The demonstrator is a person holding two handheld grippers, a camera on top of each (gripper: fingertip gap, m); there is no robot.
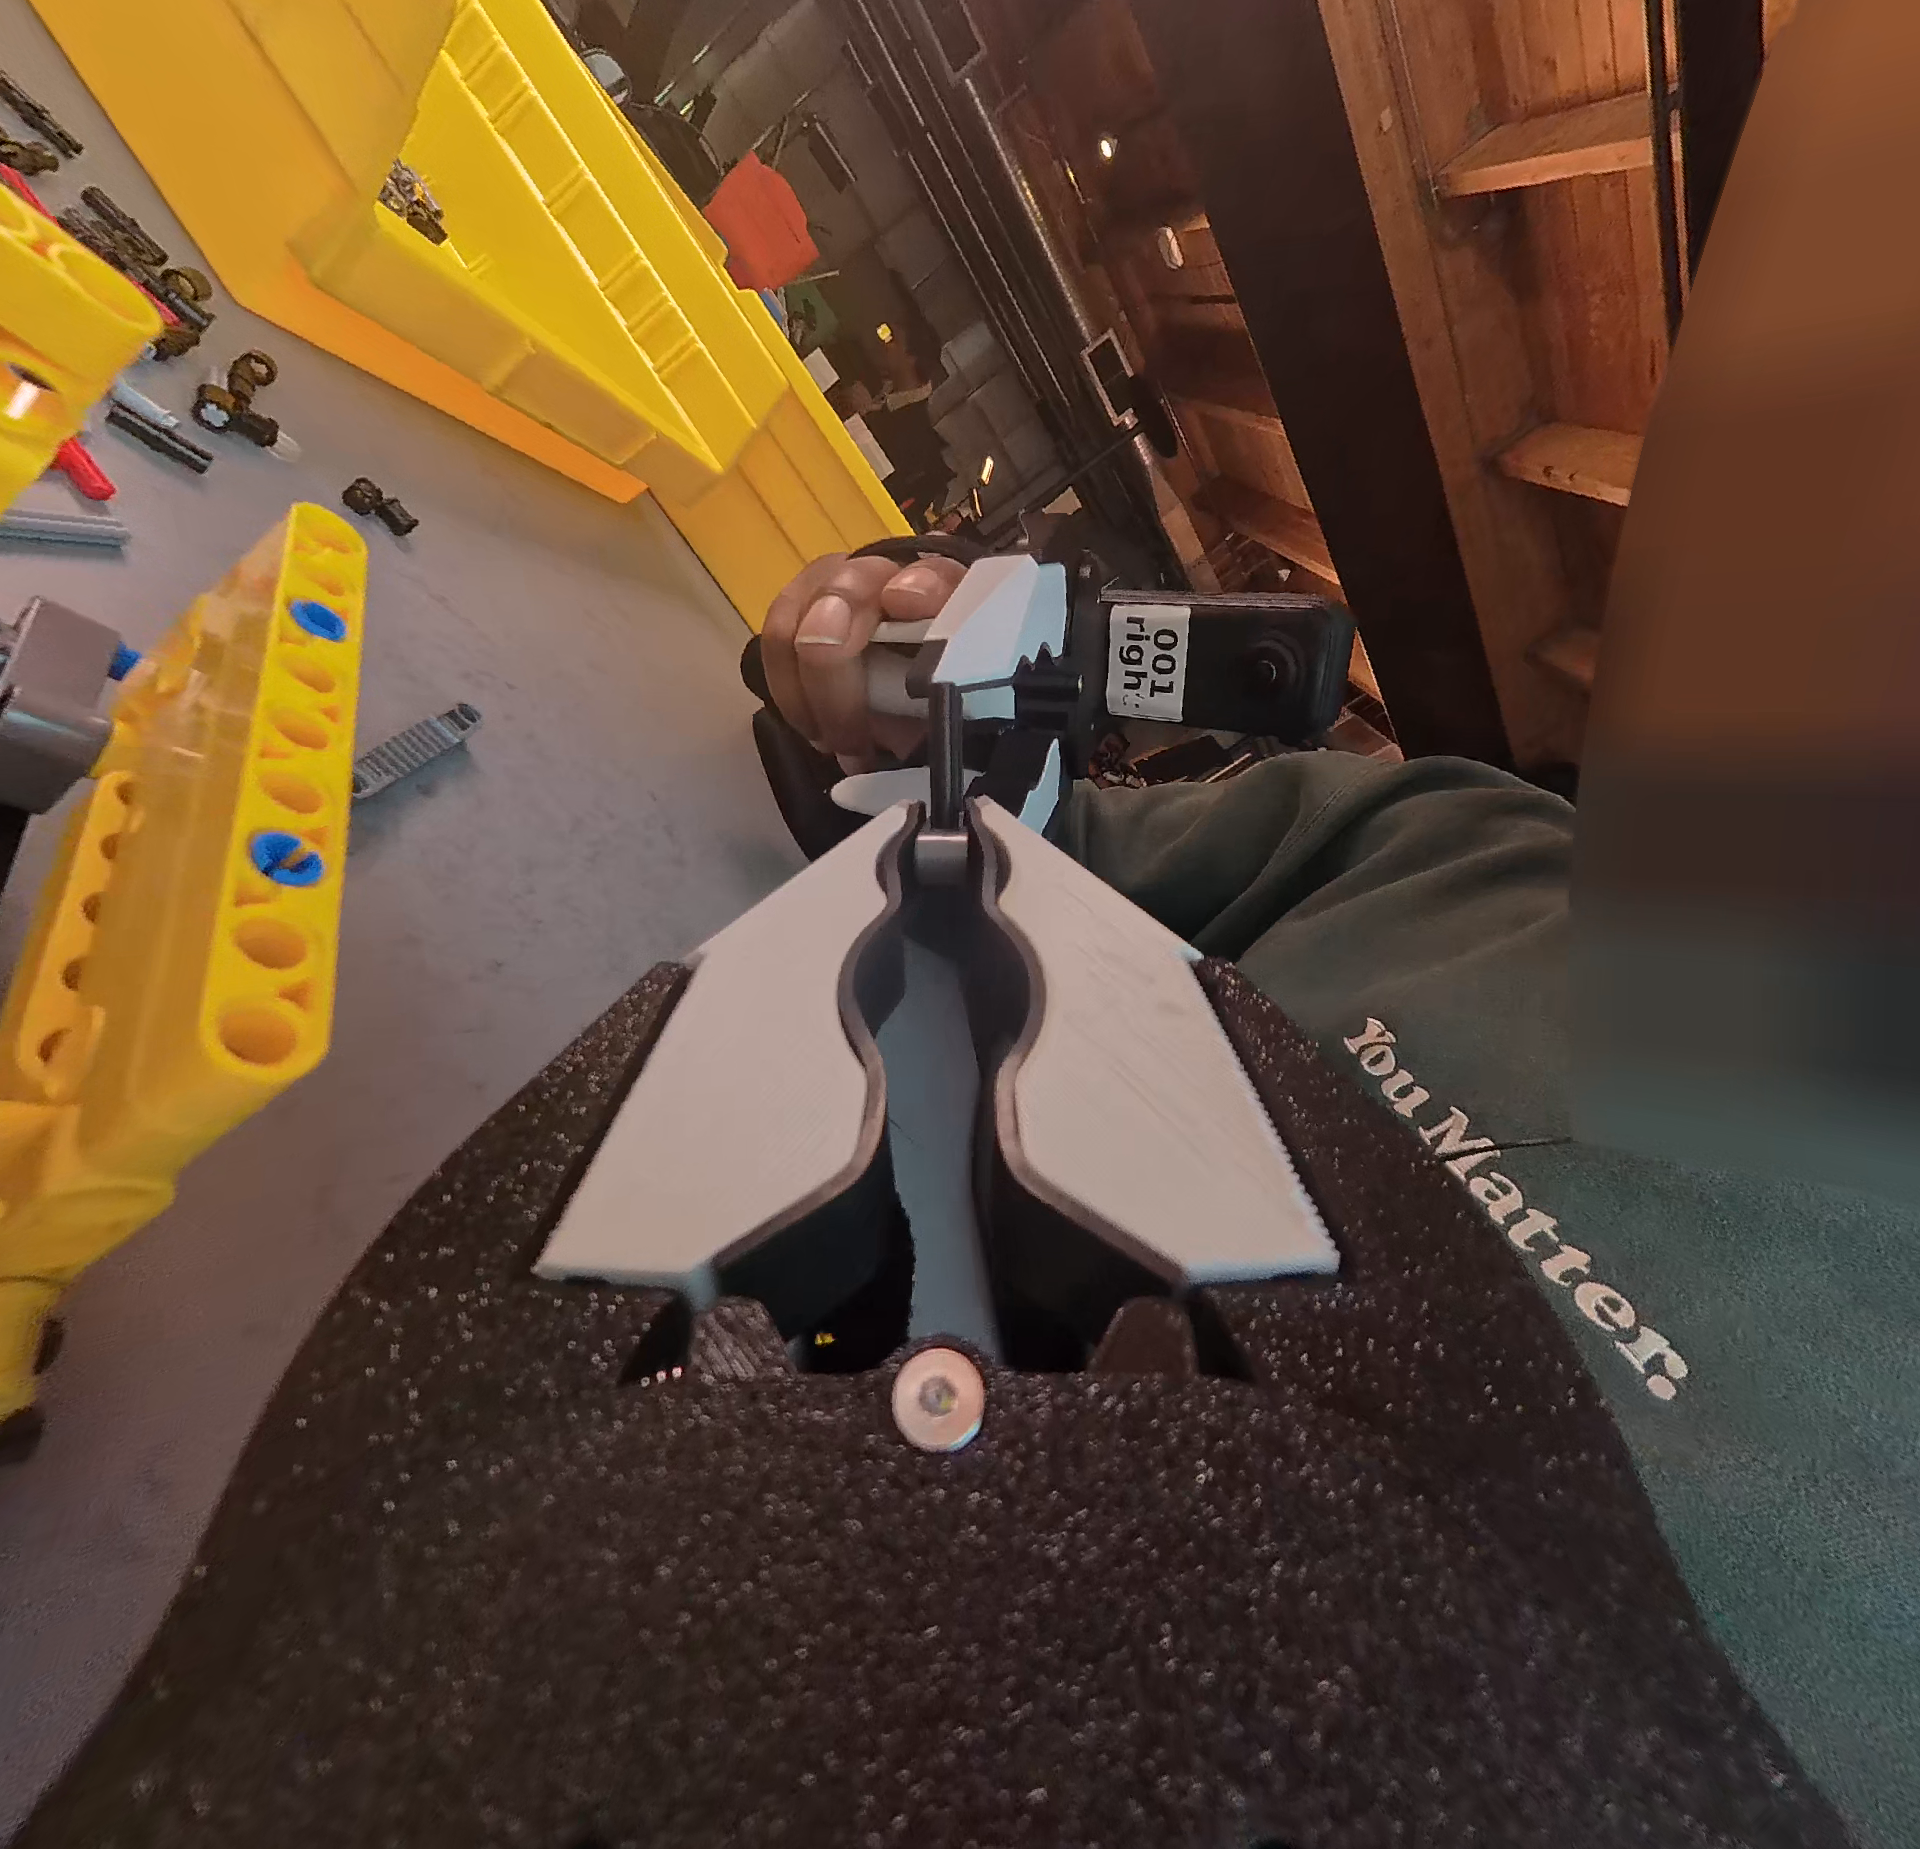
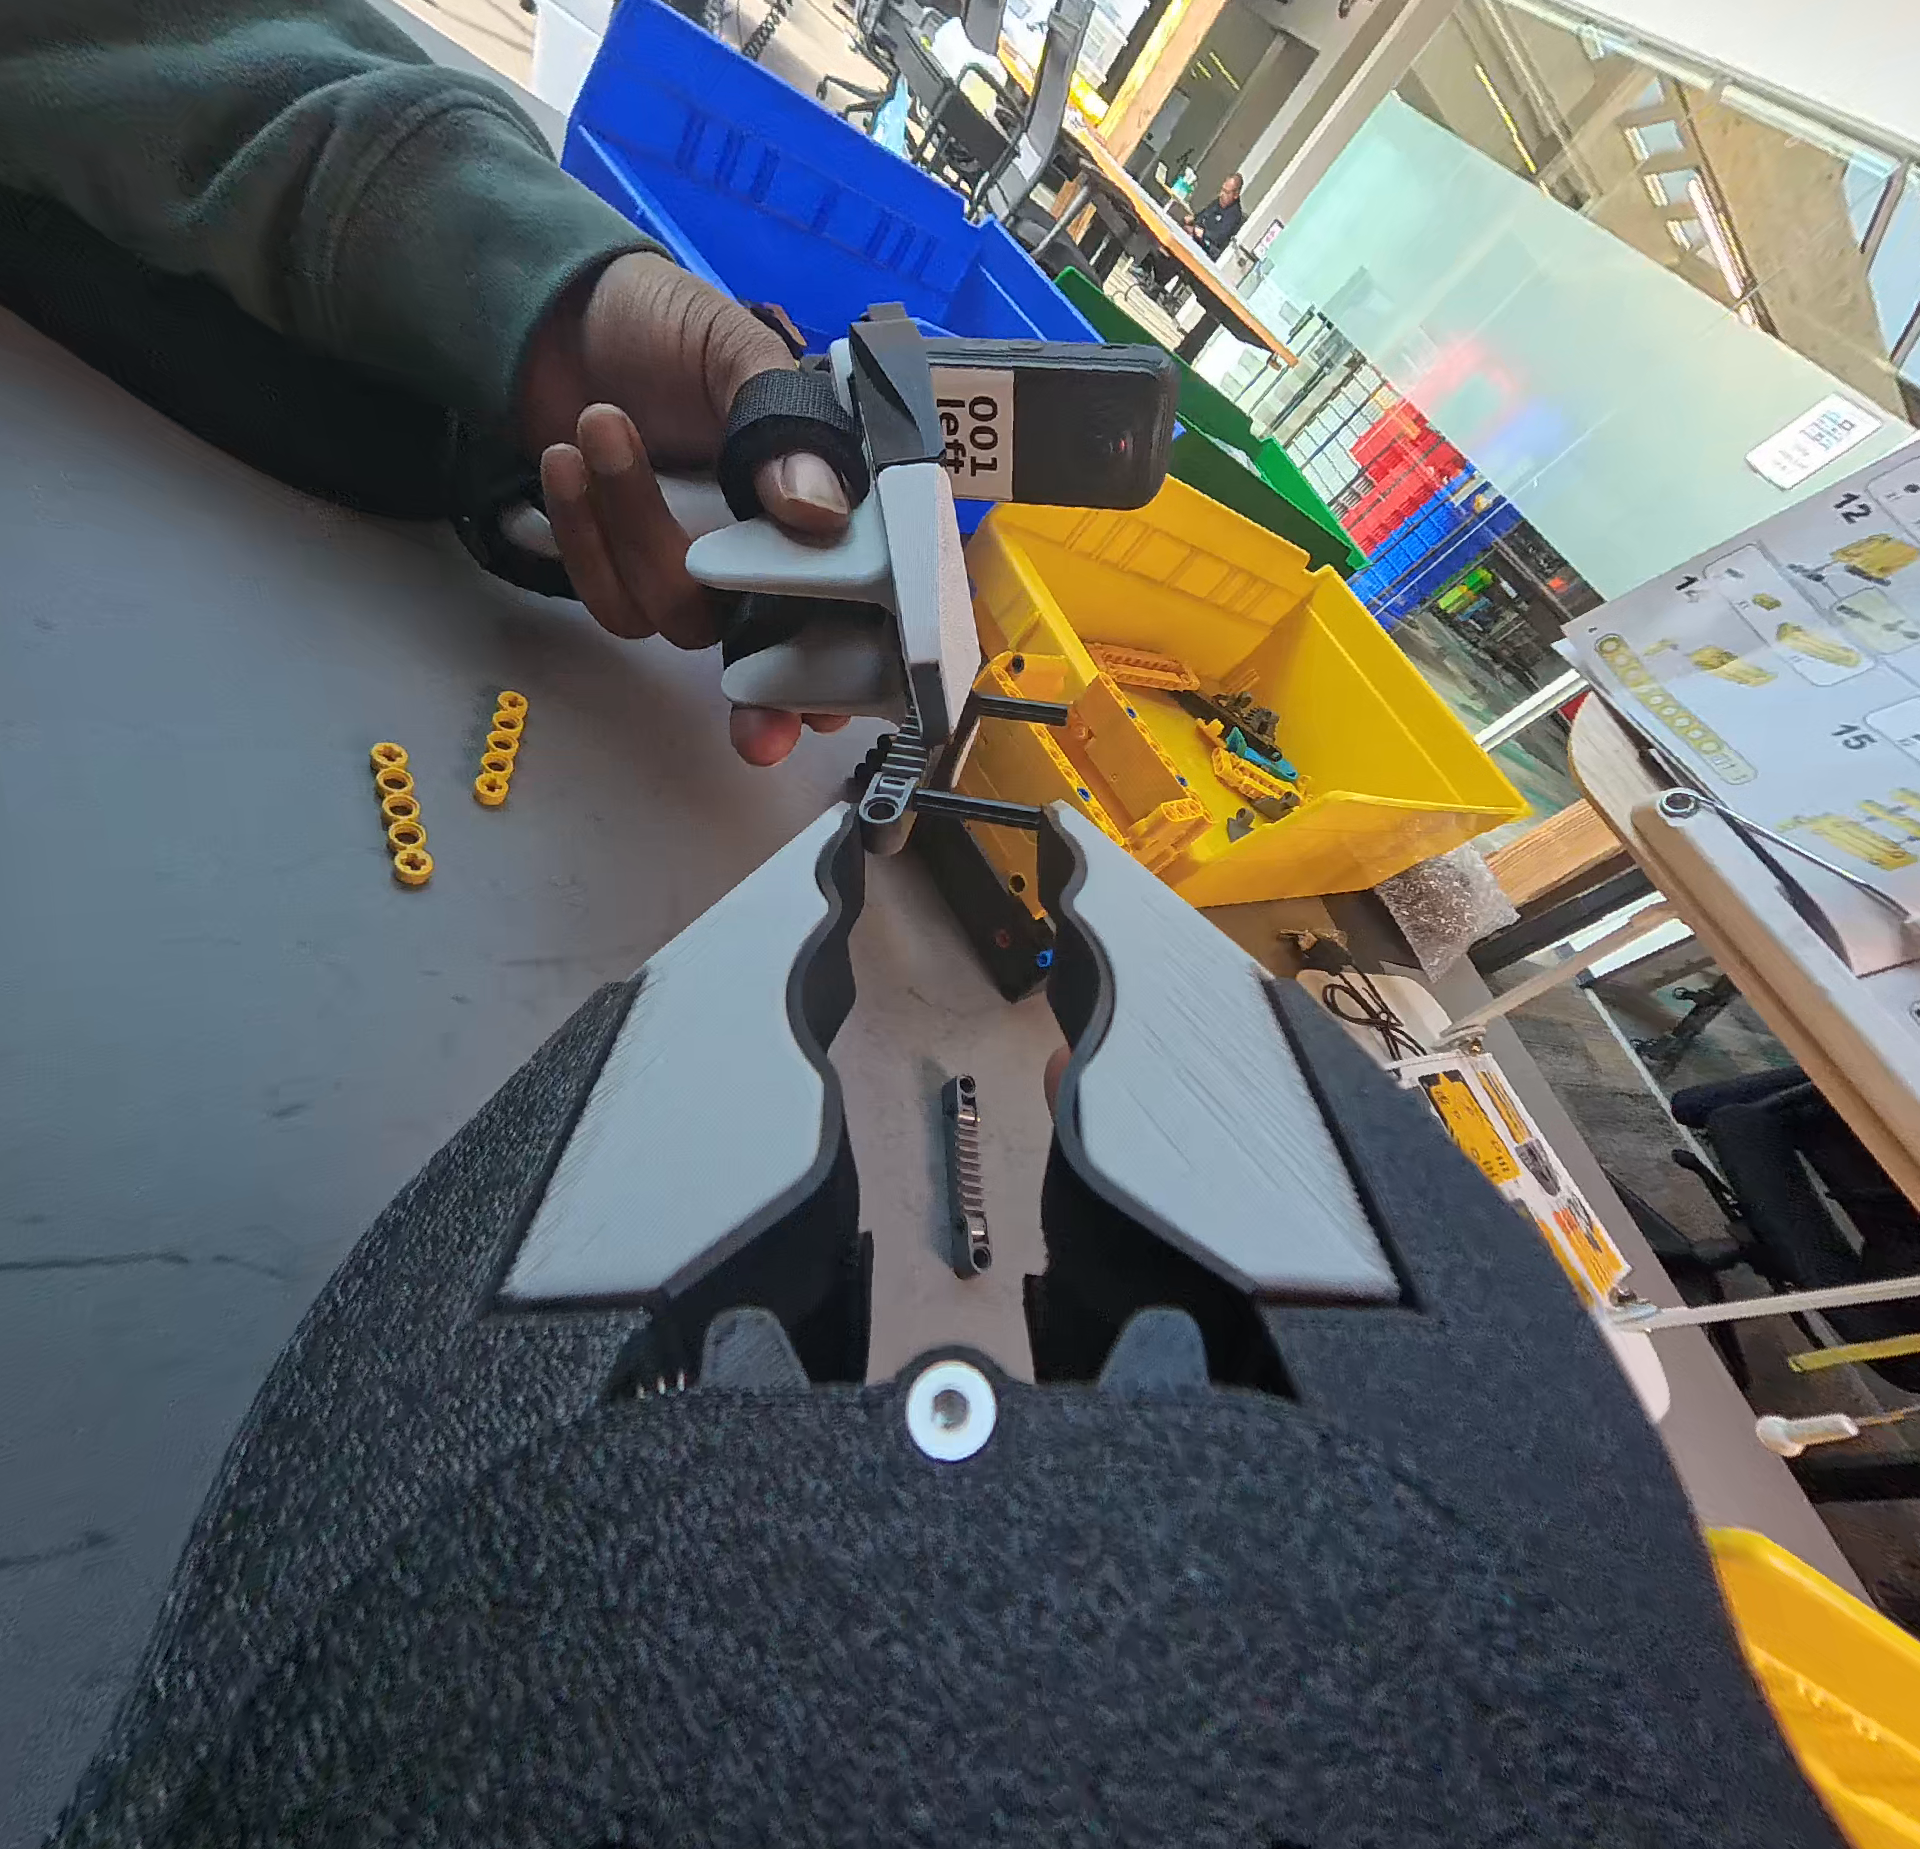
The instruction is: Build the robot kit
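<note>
Your left claw (image 1: 943, 831) clamps grey connector (image 1: 940, 857), black axle (image 2: 977, 810) crosswise (between tips); right claw (image 2: 951, 823) apart.

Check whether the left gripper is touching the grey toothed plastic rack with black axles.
Touching. In the left wrist view, both fingertips of the left gripper press against the end of the grey toothed plastic rack, no gap.

yellow bin (image 2: 1340, 677) just beyond, bare grey table (image 2: 208, 1020) leftward
</note>
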